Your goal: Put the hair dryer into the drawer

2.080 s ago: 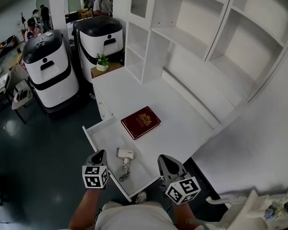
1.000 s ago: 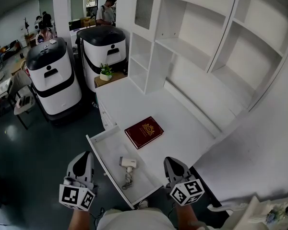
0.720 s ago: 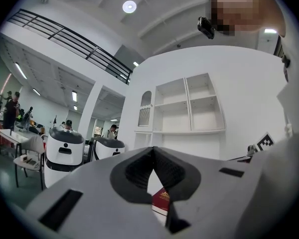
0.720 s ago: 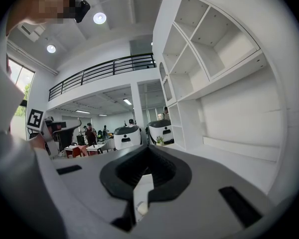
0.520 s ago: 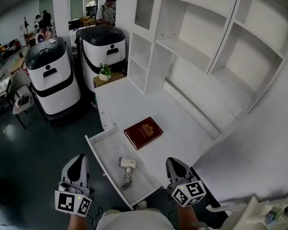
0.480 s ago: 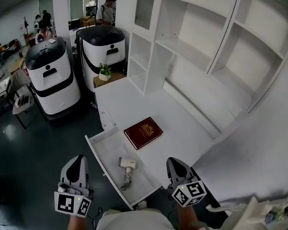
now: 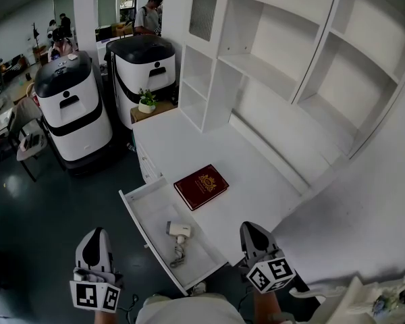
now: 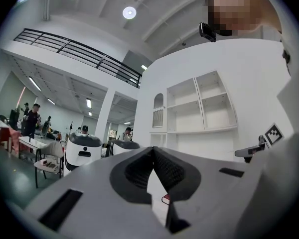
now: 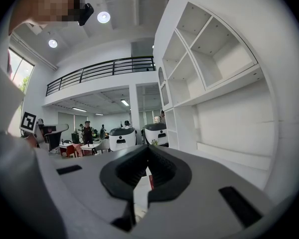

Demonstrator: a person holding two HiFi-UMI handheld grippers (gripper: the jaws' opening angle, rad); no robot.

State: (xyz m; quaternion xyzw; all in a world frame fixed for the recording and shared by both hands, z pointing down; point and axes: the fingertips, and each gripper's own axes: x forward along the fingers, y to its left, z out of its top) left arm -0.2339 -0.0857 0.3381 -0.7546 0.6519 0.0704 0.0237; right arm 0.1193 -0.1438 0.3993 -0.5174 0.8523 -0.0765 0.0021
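Note:
A white hair dryer (image 7: 178,231) lies inside the open white drawer (image 7: 136,211), its cord (image 7: 177,255) coiled toward the drawer's near end. My left gripper (image 7: 94,235) hangs over the dark floor to the left of the drawer, shut and empty. In the left gripper view its pads (image 8: 152,149) meet with nothing between them. My right gripper (image 7: 251,227) is at the desk's near edge, right of the drawer. It is also shut and empty, the pads (image 9: 147,147) touching in the right gripper view. Neither gripper touches the dryer.
A dark red book (image 7: 201,186) lies on the white desk (image 7: 256,181) just beyond the drawer. White shelves (image 7: 283,66) rise behind. Two white-and-black machines (image 7: 71,100) (image 7: 143,63) and a small potted plant (image 7: 147,101) stand at the left, with people farther back.
My left gripper has drifted left and down in the head view, away from the drawer. The right gripper, the dryer and the drawer have stayed put.

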